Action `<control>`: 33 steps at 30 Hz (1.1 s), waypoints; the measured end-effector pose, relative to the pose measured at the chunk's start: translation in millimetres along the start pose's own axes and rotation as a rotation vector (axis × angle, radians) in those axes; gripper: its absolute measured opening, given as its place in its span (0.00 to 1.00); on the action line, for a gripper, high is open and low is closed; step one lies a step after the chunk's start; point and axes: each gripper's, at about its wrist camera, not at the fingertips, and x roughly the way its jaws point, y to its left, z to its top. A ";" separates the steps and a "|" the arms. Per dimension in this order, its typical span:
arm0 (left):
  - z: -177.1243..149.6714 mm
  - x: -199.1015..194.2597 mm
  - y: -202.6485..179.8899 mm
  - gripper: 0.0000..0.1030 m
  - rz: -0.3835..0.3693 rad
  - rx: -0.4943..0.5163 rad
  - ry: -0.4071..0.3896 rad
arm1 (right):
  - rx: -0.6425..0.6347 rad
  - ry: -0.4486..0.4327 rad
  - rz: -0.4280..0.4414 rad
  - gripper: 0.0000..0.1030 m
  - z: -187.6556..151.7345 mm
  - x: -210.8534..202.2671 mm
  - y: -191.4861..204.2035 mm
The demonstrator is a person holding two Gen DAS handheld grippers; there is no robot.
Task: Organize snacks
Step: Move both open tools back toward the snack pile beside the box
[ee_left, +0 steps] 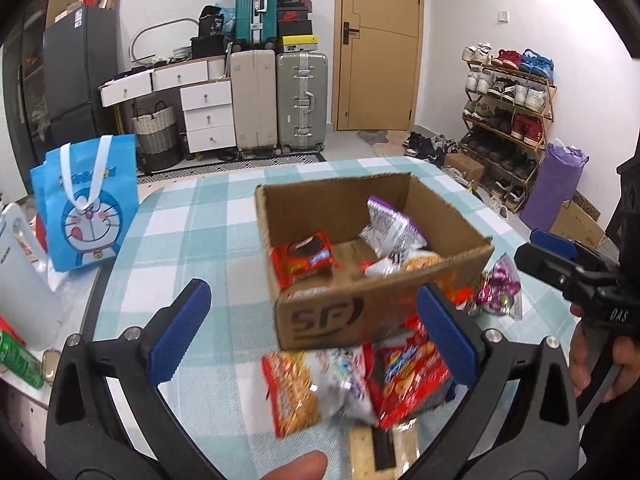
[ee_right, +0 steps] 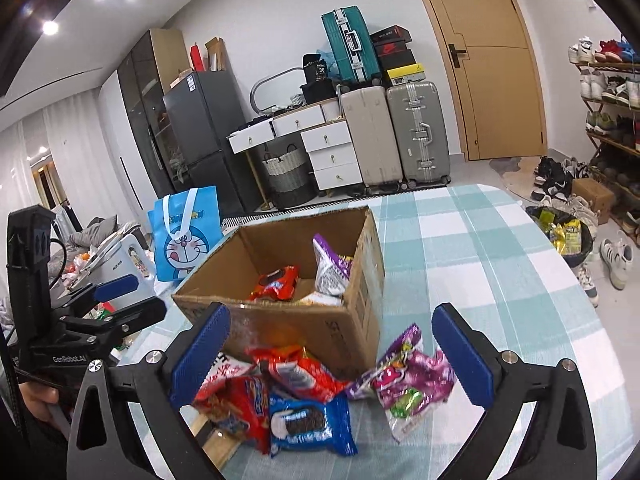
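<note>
An open cardboard box (ee_left: 320,320) stands on the checked tablecloth and also shows in the right wrist view (ee_right: 288,320). Inside lie a red Oreo pack (ee_left: 304,260) and a purple-white packet (ee_left: 390,224). Loose snacks lie in front of the box: a red biscuit pack (ee_left: 408,380), a noodle-print packet (ee_left: 296,388), a blue Oreo pack (ee_right: 308,424), a red Oreo pack (ee_right: 304,372) and a purple candy bag (ee_right: 408,380). My left gripper (ee_left: 316,336) is open above the pile. My right gripper (ee_right: 332,360) is open above the snacks.
A blue Doraemon bag (ee_left: 86,204) stands at the table's left edge. A white appliance (ee_left: 20,280) and a green can (ee_left: 20,360) sit further left. A wooden block (ee_left: 384,452) lies under the snacks. A shoe rack (ee_left: 508,120) and suitcases (ee_left: 280,100) stand beyond.
</note>
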 end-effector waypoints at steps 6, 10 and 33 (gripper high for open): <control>-22.9 -17.1 13.1 1.00 0.029 -0.015 0.013 | 0.003 0.010 0.009 0.99 -13.6 -4.1 2.5; -36.4 -21.0 16.9 1.00 0.046 -0.025 0.029 | -0.006 0.019 0.011 0.99 -22.5 -6.6 4.3; -71.9 -5.7 7.3 1.00 0.031 -0.033 0.087 | -0.021 0.059 0.002 0.99 -43.3 -4.2 7.9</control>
